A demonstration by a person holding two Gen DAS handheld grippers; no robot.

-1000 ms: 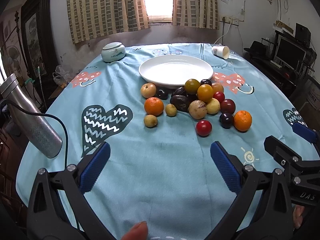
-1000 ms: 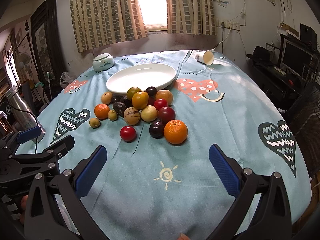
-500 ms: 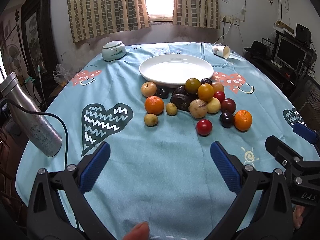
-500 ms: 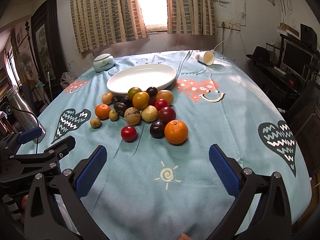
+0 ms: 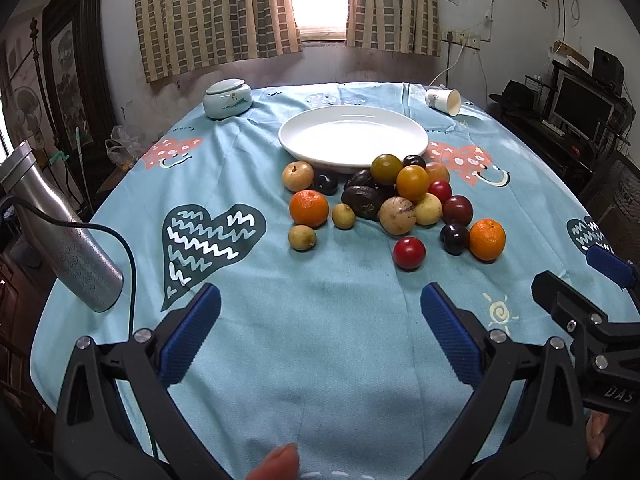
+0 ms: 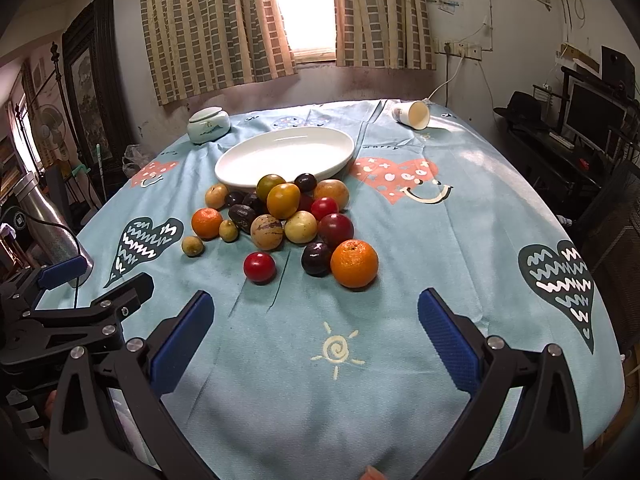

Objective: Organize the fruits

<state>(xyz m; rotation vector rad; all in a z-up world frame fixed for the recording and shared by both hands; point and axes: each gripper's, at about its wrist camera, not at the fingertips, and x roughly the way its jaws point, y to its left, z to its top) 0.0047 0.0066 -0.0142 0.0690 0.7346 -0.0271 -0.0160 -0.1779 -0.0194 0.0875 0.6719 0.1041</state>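
A heap of several mixed fruits (image 5: 394,200) (image 6: 280,216) lies mid-table in front of an empty white plate (image 5: 354,138) (image 6: 286,156). Two oranges (image 5: 309,208) (image 6: 354,263), a red fruit (image 5: 409,253) (image 6: 259,267) and dark plums sit at the heap's edges. My left gripper (image 5: 320,332) hovers open over bare cloth, well short of the fruit. My right gripper (image 6: 314,334) is open too, the orange and red fruit lying just beyond its fingertips. Each gripper shows at the edge of the other's view.
A lidded ceramic jar (image 5: 227,99) stands at the back left and a tipped paper cup (image 5: 443,101) at the back right. A metal cylinder (image 5: 60,228) with a cable leans at the left table edge. A desk with a monitor (image 5: 580,104) is off to the right.
Both grippers have edged slightly forward toward the fruit; the right one is a little closer to the orange. Nothing was grasped and the fruits have not moved.
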